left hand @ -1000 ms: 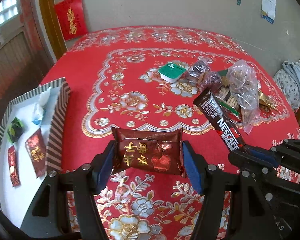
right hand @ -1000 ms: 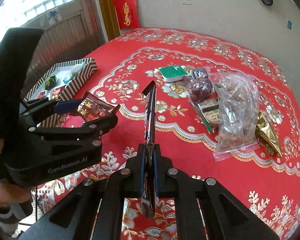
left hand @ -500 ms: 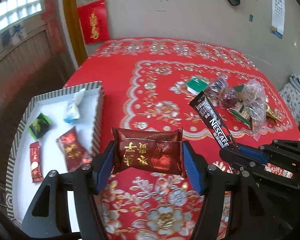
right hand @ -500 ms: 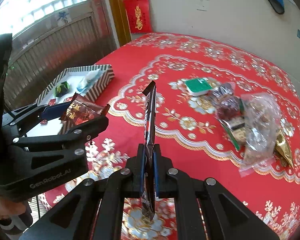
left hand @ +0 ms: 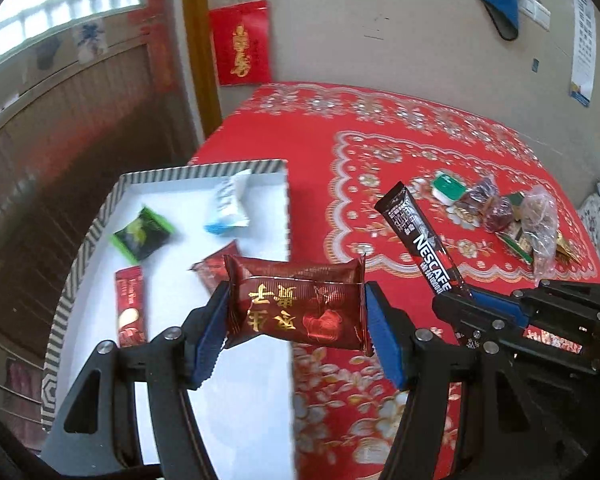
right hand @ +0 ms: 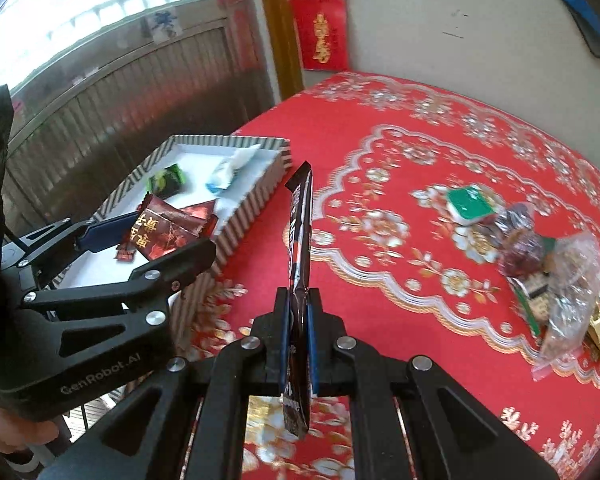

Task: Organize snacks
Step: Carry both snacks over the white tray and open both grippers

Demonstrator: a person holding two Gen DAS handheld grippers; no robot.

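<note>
My left gripper [left hand: 296, 320] is shut on a dark red snack packet with gold characters [left hand: 296, 304], held crosswise over the right wall of the striped tray [left hand: 100, 224]. The same packet [right hand: 160, 232] and left gripper [right hand: 148, 240] show at the left of the right wrist view, above the tray [right hand: 252, 200]. My right gripper [right hand: 298, 316] is shut on a black Nescafe stick [right hand: 300, 236] that stands upright over the red cloth, just right of the tray. That stick [left hand: 420, 240] and the right gripper [left hand: 476, 300] appear at the right in the left wrist view.
The tray holds a green packet [left hand: 142, 234], a white and blue candy [left hand: 230, 204] and two red packets [left hand: 130, 304]. A pile of snacks, with a green-lidded cup [right hand: 470, 204] and a clear bag [right hand: 572, 296], lies at the far right of the table [right hand: 400, 152]. A wall stands behind.
Both grippers have swung left with their loads. The tray has come from the left edge toward the middle of both views, and the red packet now hangs over the tray's wall.
</note>
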